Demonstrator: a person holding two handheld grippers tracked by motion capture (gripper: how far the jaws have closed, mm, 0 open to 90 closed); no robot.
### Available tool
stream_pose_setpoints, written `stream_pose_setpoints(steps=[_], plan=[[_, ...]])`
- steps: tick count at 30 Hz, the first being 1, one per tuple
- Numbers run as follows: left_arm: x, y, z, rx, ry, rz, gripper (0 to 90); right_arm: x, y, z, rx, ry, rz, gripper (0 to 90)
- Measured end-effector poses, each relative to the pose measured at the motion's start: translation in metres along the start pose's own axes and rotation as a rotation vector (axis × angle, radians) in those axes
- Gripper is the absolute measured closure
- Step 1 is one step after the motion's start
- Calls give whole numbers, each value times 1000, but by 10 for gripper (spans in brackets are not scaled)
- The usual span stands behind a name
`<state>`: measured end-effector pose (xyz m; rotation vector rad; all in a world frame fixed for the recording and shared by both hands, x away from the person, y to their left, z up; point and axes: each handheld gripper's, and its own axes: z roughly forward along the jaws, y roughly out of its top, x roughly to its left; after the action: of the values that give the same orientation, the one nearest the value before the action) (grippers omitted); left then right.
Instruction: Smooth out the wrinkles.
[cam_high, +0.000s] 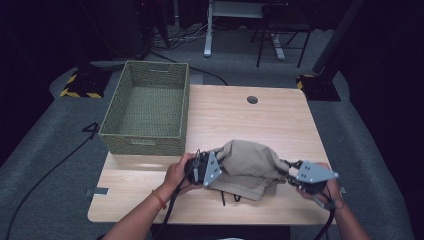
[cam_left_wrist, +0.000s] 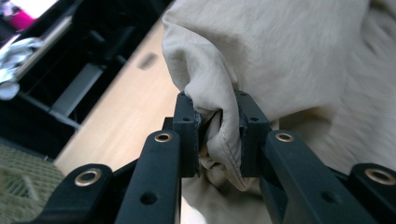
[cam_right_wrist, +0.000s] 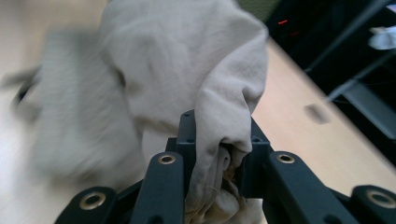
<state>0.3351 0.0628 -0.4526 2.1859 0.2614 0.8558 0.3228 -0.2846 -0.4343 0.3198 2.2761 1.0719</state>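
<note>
At the near edge of the bench (cam_high: 150, 200), the person's two hands hold a beige garment (cam_high: 247, 167) between them. The left claw (cam_high: 216, 169) is clamped on a bunched fold at the cloth's left side; in the left gripper view its jaws pinch a thick roll of the fabric (cam_left_wrist: 219, 135), the pads pressed into it. The right claw (cam_high: 291, 170) is likewise closed on the opposite edge, and the right gripper view shows a gathered hem (cam_right_wrist: 219, 154) squeezed between its jaws. The garment bulges up between the two grips, while its lower layers lie on the wood, with a dark cord (cam_high: 223, 198) trailing out beneath it.

Farther back, at the bench's far left corner, stands a woven green basket (cam_high: 145, 142) with nothing visible inside. Judging by this, the cloth is grasped and partly gathered or folded, but tidying it and, probably, setting it in the basket remain to be done.
</note>
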Motion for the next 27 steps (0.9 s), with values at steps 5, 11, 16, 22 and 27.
stream_pose_setpoints(steps=[5,11,16,22,27], plan=[[-10,-22,-5,19,-117,-62,738,30,-24,1,23,42,13,747],[-8,-41,-7,38,-234,-138,777,43,-40,3,74,108,29,744],[-6,-47,-5,47,-282,-133,782,47,-52,6,89,123,59,753],[0,-45,10,82,-208,-124,775,37,-50,22,143,38,51,762],[8,-40,9,101,-216,-208,638,16,-54,34,153,-2,117,707]])
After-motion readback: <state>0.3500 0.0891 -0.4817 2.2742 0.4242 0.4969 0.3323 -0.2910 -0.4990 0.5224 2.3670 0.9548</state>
